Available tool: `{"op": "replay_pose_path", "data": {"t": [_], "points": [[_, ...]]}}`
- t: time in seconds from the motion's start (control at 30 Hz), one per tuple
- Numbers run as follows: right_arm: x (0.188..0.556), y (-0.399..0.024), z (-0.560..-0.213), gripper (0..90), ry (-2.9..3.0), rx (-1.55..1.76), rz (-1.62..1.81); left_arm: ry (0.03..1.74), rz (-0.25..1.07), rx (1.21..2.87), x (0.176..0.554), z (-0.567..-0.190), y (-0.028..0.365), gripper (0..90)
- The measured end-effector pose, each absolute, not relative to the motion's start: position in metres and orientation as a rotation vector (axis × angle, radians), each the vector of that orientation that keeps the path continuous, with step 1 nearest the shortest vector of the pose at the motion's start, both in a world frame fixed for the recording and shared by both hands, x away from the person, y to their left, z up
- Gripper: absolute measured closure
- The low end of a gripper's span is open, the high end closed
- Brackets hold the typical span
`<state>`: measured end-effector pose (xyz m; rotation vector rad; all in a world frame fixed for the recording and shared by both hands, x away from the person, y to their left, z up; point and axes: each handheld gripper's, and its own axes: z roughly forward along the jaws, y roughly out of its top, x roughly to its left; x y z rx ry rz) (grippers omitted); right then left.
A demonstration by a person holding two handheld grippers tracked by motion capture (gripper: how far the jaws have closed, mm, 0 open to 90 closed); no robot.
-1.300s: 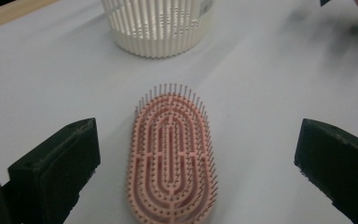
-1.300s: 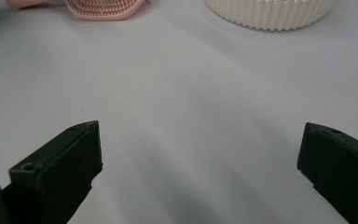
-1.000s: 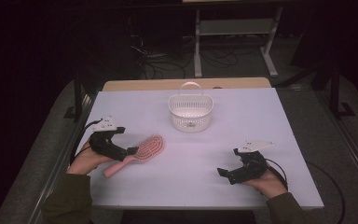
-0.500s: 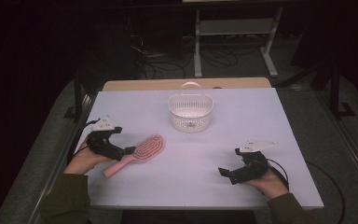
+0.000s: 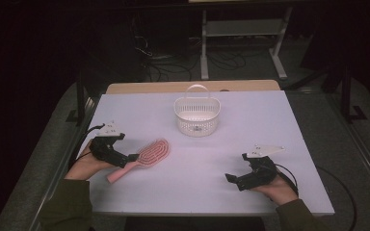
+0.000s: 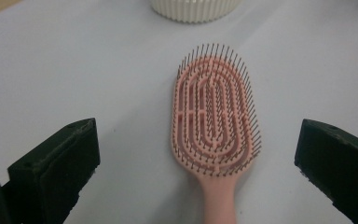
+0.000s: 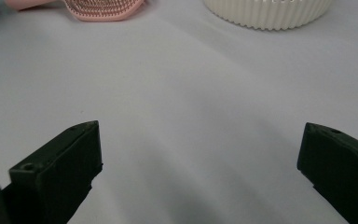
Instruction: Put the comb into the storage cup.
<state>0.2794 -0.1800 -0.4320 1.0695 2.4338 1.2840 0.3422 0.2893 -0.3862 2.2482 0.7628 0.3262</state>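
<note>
The table (image 5: 270, 125) carries a basket (image 5: 197, 115) ahead of both grippers. The brush (image 6: 213, 126) lies bristles up, its handle pointing back between the left gripper's (image 6: 196, 163) wide-apart jaws, lined up for a grasp. The right gripper (image 7: 200, 158) rests aside, jaws apart on nothing.

Dim, purplish light falls on the table (image 5: 270, 120); surroundings are dark, and near jaws look blurred.

A lab or test room: a white-topped table (image 5: 270, 125) stands in the dark, with loose cables (image 5: 173, 67) and a metal stand (image 5: 241, 33) behind it.
</note>
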Motion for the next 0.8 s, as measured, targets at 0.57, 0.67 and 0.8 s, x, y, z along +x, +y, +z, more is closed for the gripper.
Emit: {"op": "replay_pose_path", "data": {"t": [0.57, 0.67, 0.8], "points": [[0.2794, -0.1803, -0.4319, 0.0, 2.434, 1.071, 1.283, 0.786, 0.281, 2.325, 0.3424, -0.3917, 0.2886, 0.4], [0.2793, -0.1804, -0.4319, 0.0, 2.433, 1.070, 1.284, 0.788, 0.274, 2.334, 0.3423, -0.3920, 0.2886, 0.4], [0.2795, -0.1811, -0.4315, 0.0, 2.430, 1.074, 1.283, 0.789, 0.267, 2.352, 0.3422, -0.3936, 0.2881, 0.4]]}}
